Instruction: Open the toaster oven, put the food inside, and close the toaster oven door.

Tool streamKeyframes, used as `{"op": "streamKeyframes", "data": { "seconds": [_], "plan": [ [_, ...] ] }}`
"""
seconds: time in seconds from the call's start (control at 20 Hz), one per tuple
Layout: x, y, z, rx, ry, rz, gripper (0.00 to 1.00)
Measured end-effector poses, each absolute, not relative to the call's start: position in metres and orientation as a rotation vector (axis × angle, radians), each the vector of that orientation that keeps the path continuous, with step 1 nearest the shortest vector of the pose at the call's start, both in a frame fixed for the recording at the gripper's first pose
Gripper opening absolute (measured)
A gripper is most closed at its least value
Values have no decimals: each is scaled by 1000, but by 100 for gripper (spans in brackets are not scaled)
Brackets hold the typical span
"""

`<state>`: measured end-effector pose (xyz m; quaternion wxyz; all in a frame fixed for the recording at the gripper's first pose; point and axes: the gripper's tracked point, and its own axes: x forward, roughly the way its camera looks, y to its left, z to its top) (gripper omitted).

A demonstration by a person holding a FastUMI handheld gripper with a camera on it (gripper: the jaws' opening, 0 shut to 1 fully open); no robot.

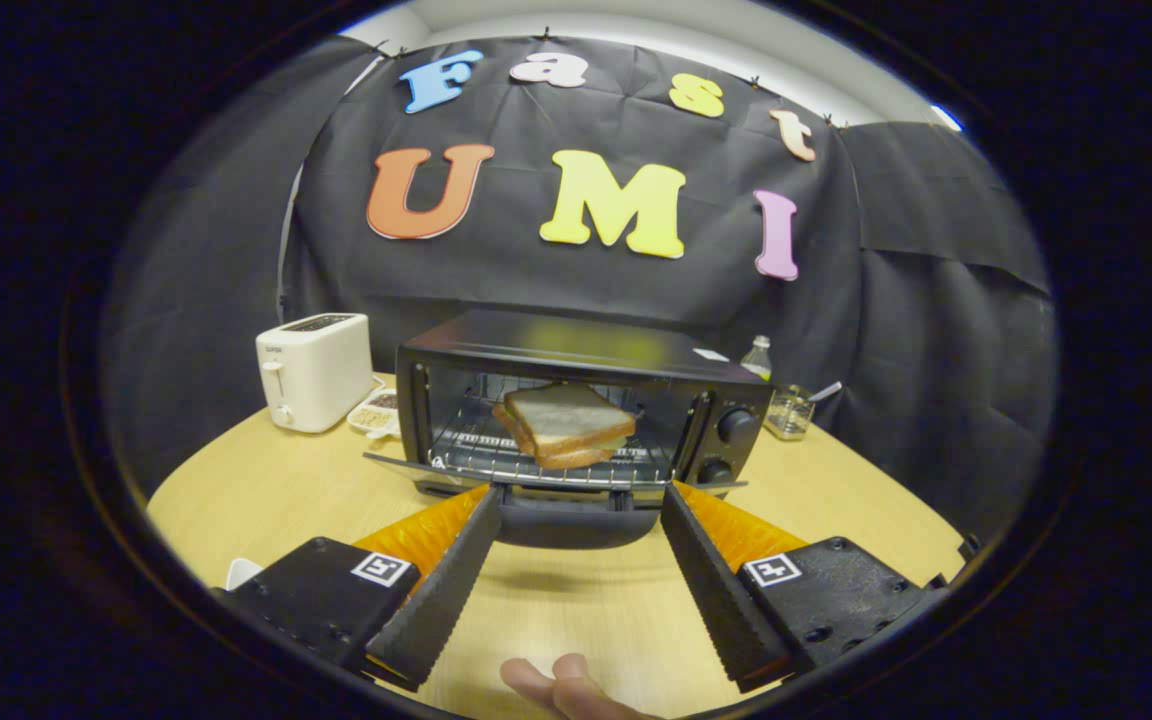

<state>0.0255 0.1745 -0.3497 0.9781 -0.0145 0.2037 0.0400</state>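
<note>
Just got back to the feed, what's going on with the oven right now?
A person is holding the gripper in front of the toaster oven on the wooden table. The oven door is dropped open, and its handle sits between the open jaws, which do not seem to press on it. The sandwich already lies on the rack inside. So the food is in and the door is not yet closed. A white toaster stands beside the oven.

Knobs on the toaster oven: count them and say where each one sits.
2. The upper knob and the lower knob sit stacked on the toaster oven's panel, right of the sandwich. The open gripper flanks the door handle.
</note>
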Motion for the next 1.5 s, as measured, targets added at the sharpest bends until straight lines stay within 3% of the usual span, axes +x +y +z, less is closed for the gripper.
{"op": "streamKeyframes", "data": {
  "seconds": [0.2, 0.8, 1.5],
  "plan": [
    [24, 181, -386, 13, 533, 107, 100],
    [85, 185, -326, -56, 344, 111, 100],
    [-11, 137, -139, 52, 219, 66, 100]
  ]
}}
